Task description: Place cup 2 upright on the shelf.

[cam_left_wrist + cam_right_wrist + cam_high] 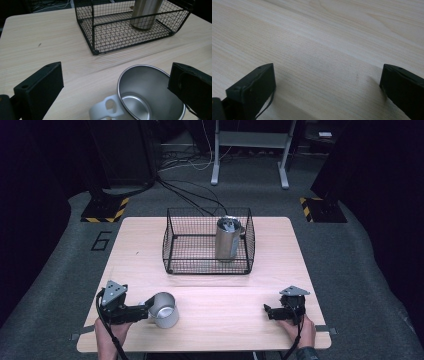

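Mug (147, 95), white outside with a steel lining, stands at the near left of the wooden surface (240, 290), between the wide-open jaws of the left gripper (148, 306), not clamped. Right gripper (266, 311) rests near right, spread wide, holding nothing. Farther back, a wire basket (172, 247) holds an upright steel tumbler (227, 240).

"6" on the floor (101, 240)
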The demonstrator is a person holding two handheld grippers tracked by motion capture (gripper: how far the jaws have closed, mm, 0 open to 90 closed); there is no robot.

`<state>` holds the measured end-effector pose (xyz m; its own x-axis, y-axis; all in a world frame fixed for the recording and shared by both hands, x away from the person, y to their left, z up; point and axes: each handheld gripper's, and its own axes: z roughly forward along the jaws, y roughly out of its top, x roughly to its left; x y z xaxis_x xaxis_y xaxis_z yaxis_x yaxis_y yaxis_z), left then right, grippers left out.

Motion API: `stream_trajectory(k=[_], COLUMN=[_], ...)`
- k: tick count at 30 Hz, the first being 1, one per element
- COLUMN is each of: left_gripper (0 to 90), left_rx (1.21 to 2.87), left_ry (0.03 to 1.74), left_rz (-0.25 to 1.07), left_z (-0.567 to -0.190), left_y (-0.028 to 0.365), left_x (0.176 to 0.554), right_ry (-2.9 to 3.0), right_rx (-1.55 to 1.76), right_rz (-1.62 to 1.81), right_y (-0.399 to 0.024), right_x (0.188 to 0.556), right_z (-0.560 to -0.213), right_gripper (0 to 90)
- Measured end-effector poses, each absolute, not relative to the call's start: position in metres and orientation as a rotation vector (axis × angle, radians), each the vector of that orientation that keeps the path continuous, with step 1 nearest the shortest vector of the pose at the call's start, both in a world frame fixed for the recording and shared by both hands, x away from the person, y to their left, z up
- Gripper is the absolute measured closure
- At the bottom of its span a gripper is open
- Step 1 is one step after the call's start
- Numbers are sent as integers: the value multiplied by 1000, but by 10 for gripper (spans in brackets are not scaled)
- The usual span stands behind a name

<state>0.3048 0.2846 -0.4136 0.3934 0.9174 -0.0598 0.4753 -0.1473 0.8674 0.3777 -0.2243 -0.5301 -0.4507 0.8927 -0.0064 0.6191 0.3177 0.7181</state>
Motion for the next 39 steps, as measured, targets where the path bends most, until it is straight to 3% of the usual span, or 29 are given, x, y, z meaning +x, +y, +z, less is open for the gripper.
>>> stream_trajectory(k=[14, 39], left_gripper=[0, 0], left_rx=[1814, 1849], left_ry=[1178, 1148], left_rz=[528, 491], left_z=[-433, -454], left_y=[262, 245], left_x=[304, 314], right_ry=[2185, 2185], right_rx=[1347, 1347], right_rz=[921, 921], right_y=[-224, -224], right_x=[377, 377], right_z=[-530, -530], right_gripper=[0, 0])
